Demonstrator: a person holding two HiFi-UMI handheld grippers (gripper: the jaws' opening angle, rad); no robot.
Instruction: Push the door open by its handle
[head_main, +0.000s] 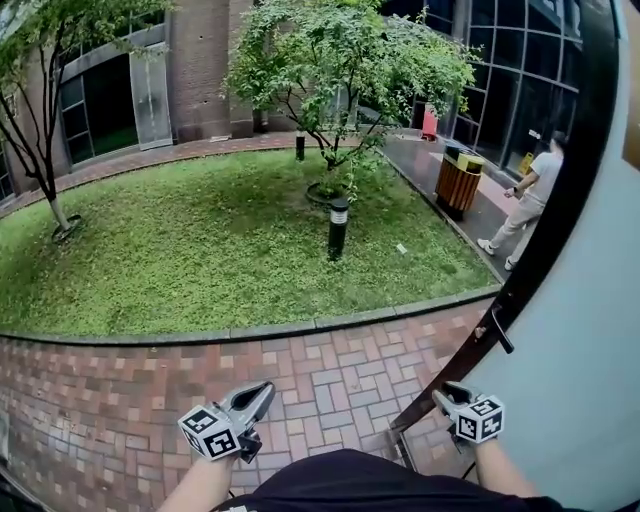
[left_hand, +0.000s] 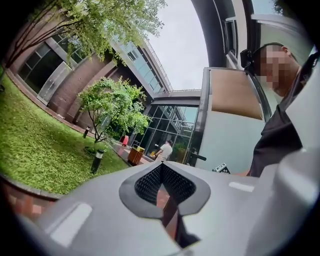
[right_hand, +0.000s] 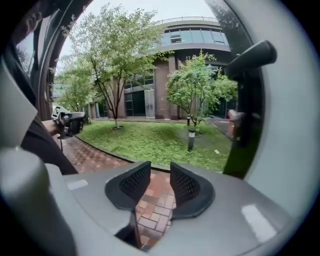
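Note:
The white door (head_main: 590, 330) with its dark edge stands swung outward at the right of the head view. Its black lever handle (head_main: 500, 335) sticks out from that edge, above and a little right of my right gripper (head_main: 447, 397). In the right gripper view the handle (right_hand: 250, 55) shows high at the right, well clear of the right gripper (right_hand: 160, 172), which is open with only brick paving seen between its pads. My left gripper (head_main: 258, 397) hangs low over the paving, away from the door. In its own view the left gripper (left_hand: 161, 166) is shut with the tips meeting on nothing.
Red brick paving (head_main: 330, 380) runs under both grippers, bordered by a curb and a lawn (head_main: 200, 240). A bollard lamp (head_main: 338, 225) and a tree (head_main: 340, 60) stand on the grass. A wooden bin (head_main: 458, 182) and a person walking (head_main: 528, 205) are on the path beyond the door.

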